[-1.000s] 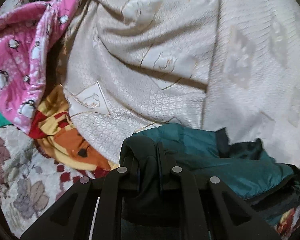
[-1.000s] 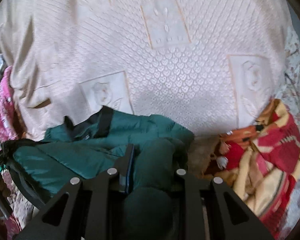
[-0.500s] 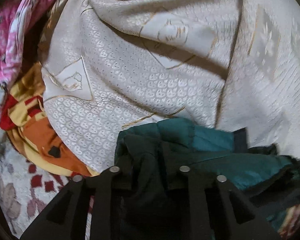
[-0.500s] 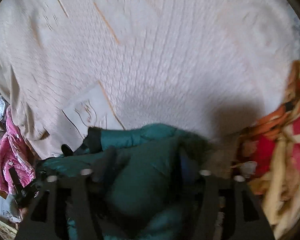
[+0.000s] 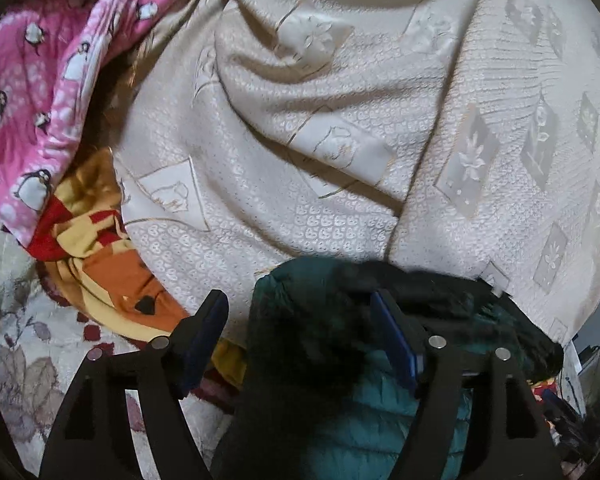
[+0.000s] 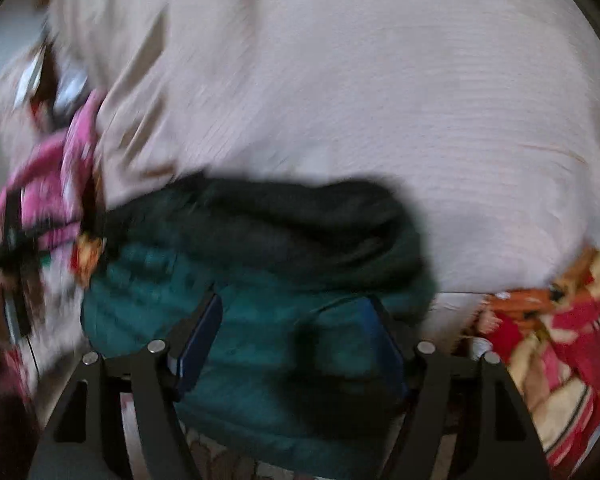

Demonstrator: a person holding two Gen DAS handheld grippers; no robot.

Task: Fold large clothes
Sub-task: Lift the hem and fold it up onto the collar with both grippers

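A dark teal quilted jacket (image 5: 320, 360) with a black lining lies bunched at the near edge of a cream patterned bedspread (image 5: 340, 140). My left gripper (image 5: 300, 312) is open, its fingers spread wide on either side of the jacket's folded edge. The jacket (image 6: 260, 340) also fills the lower middle of the blurred right wrist view. My right gripper (image 6: 296, 312) is open too, its fingers spread with the jacket's fabric lying between them.
A pink penguin-print cloth (image 5: 32, 92) lies at the left. An orange, red and yellow blanket (image 5: 96, 248) sits beside the jacket and shows at the right in the right wrist view (image 6: 560, 352). A floral rug (image 5: 20, 352) lies below.
Both grippers have opened from shut on the jacket, and the jacket now lies loose between their fingers. The right wrist view is blurred by motion.
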